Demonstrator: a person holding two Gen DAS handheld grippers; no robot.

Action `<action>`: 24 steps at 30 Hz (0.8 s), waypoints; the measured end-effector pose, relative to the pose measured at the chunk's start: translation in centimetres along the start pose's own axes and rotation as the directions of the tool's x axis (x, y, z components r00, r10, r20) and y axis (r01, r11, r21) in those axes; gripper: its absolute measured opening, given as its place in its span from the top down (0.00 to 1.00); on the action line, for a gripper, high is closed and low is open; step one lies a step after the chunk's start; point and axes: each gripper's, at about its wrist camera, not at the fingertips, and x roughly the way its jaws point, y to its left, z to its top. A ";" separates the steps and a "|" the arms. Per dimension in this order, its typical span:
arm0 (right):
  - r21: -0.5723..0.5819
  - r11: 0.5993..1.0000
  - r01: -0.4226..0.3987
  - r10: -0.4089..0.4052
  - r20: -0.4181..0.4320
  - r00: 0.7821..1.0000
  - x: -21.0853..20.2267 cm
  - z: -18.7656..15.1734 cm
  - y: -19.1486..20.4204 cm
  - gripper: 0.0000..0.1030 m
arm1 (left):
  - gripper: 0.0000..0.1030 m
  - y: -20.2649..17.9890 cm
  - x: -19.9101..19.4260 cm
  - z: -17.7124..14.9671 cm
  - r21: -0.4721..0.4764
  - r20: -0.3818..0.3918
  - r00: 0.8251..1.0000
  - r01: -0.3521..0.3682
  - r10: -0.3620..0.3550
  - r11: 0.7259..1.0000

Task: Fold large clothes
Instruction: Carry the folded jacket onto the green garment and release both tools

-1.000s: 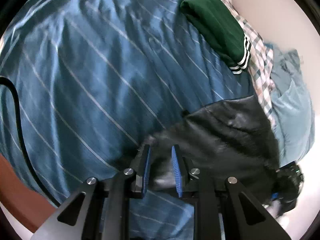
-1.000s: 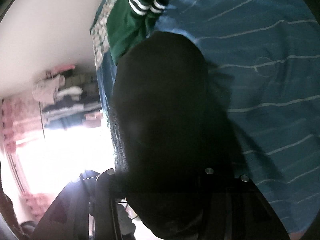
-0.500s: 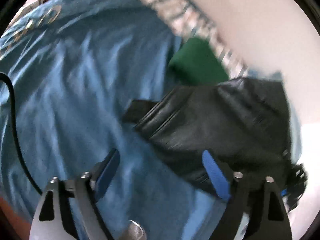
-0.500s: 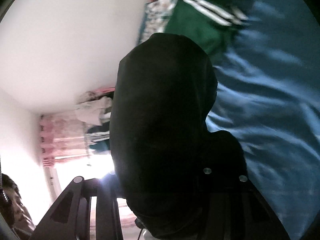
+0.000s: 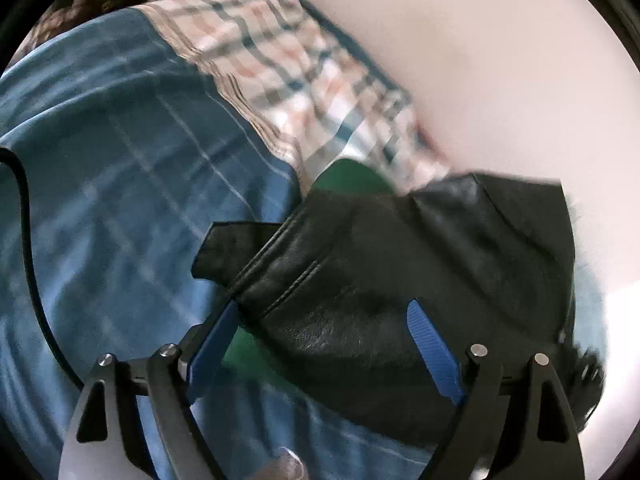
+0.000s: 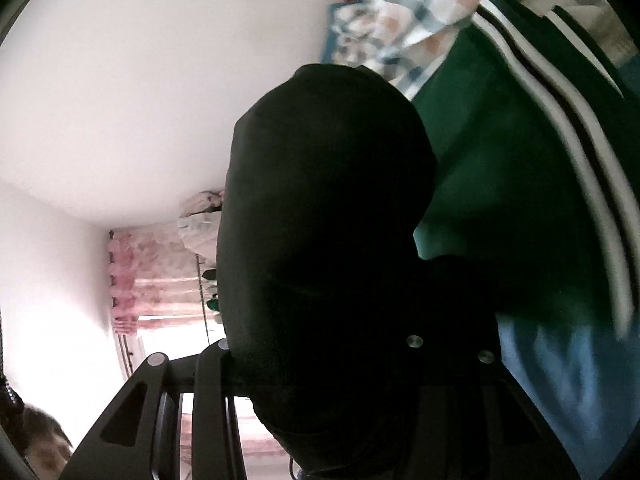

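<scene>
A black leather jacket (image 5: 380,272), folded into a bundle, hangs over the folded green garment (image 5: 352,178) with white stripes (image 6: 500,180). My left gripper (image 5: 324,305) is open wide. Its blue pads (image 5: 432,344) stand on either side of the jacket's near edge without pressing on it. In the right wrist view the jacket (image 6: 320,220) fills the middle and hides the fingertips. My right gripper (image 6: 320,340) is shut on it and carries it. The picture is blurred by motion.
A blue striped bedspread (image 5: 120,200) covers the bed. Plaid fabric (image 5: 300,80) lies along the pale wall (image 5: 500,80). A black cable (image 5: 28,220) runs down the left. Pink curtains (image 6: 160,280) and a person's head (image 6: 40,448) show in the right wrist view.
My left gripper let go of the black jacket and opened wide. Both hands swept across the bed towards the wall, and the jacket now hangs over the green garment by the plaid fabric.
</scene>
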 end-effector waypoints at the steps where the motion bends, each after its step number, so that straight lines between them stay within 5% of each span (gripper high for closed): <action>1: 0.019 1.000 0.009 -0.008 -0.025 1.000 0.9 2.4 -1.7 0.57 | 0.17 -0.1 1.7 0.1 0.024 -0.016 0.999 -0.028 0.029 0.999; 5: 0.096 0.991 0.088 -0.080 -0.088 0.993 1.8 9.5 -7.3 0.58 | 0.17 -1.5 5.0 -0.3 0.124 -0.004 0.996 -0.082 0.083 0.989; 9: 0.043 0.979 0.200 -0.193 -0.127 0.973 1.5 11.6 -7.1 0.44 | 0.17 -3.1 5.0 -0.4 0.199 0.014 0.992 -0.123 0.122 0.972; 13: -0.065 0.902 0.427 -0.431 -0.095 0.897 1.5 10.7 -4.0 0.24 | 0.17 -3.6 4.7 -0.2 0.229 0.013 0.986 -0.163 0.165 0.960; 14: -0.110 0.859 0.501 -0.509 -0.065 0.858 1.6 10.5 -3.0 0.16 | 0.17 -4.1 4.4 -0.3 0.251 0.020 0.981 -0.191 0.192 0.949; 15: -0.187 0.764 0.618 -0.628 0.009 0.778 1.5 9.4 -1.0 0.14 | 0.17 -4.5 4.5 -0.3 0.271 0.027 0.975 -0.218 0.219 0.937; 17: -0.265 0.614 0.743 -0.742 0.125 0.658 1.6 7.1 1.4 0.14 | 0.17 -5.7 3.6 -0.9 0.347 0.051 0.948 -0.312 0.314 0.885; 18: -0.284 0.511 0.811 -0.799 0.191 0.570 1.7 5.4 2.6 0.12 | 0.17 -6.1 3.4 -1.1 0.373 0.059 0.939 -0.337 0.340 0.865; 21: -0.286 0.272 0.919 -0.874 0.326 0.360 2.7 0.9 4.6 0.11 | 0.16 -7.4 1.7 -2.2 0.449 0.110 0.908 -0.408 0.404 0.795; 23: -0.284 0.160 0.945 -0.888 0.378 0.263 3.3 -1.9 5.1 0.10 | 0.14 -8.2 0.3 -2.8 0.481 0.138 0.893 -0.439 0.429 0.759; 24: -0.283 0.131 0.950 -0.887 0.394 0.239 3.5 -3.6 5.6 0.10 | 0.12 -8.5 -0.3 -3.0 0.486 0.144 0.886 -0.452 0.442 0.748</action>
